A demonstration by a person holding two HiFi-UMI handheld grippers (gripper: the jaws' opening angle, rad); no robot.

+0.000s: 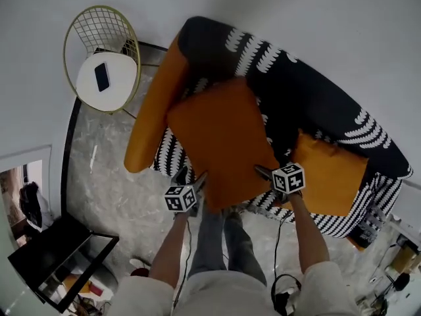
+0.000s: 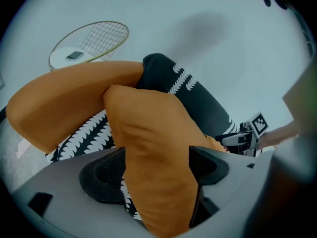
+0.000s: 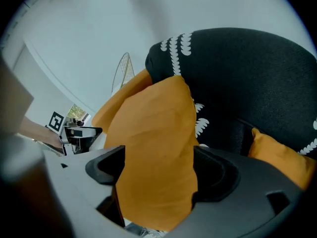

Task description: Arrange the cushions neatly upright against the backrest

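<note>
A large orange cushion [image 1: 220, 137] lies tilted across the seat of a black-and-white patterned sofa [image 1: 309, 91], its near edge hanging over the seat front. My left gripper [image 1: 191, 176] stands open around the cushion's near-left edge; in the left gripper view the orange cushion [image 2: 148, 143] fills the gap of the left gripper [image 2: 156, 170]. My right gripper [image 1: 263, 172] is open around the near-right edge, where the cushion [image 3: 153, 148] sits between the jaws of the right gripper [image 3: 158, 170]. A second orange cushion [image 1: 332, 170] lies flat on the seat to the right, also visible as the second cushion [image 3: 280, 155].
An orange armrest [image 1: 154, 104] bounds the sofa's left end. Left of it stands a gold wire chair [image 1: 105, 45] with a white seat and a phone [image 1: 102, 76] on it. A black open case [image 1: 59, 255] sits on the marble floor at lower left. The person's legs [image 1: 223, 242] stand before the sofa.
</note>
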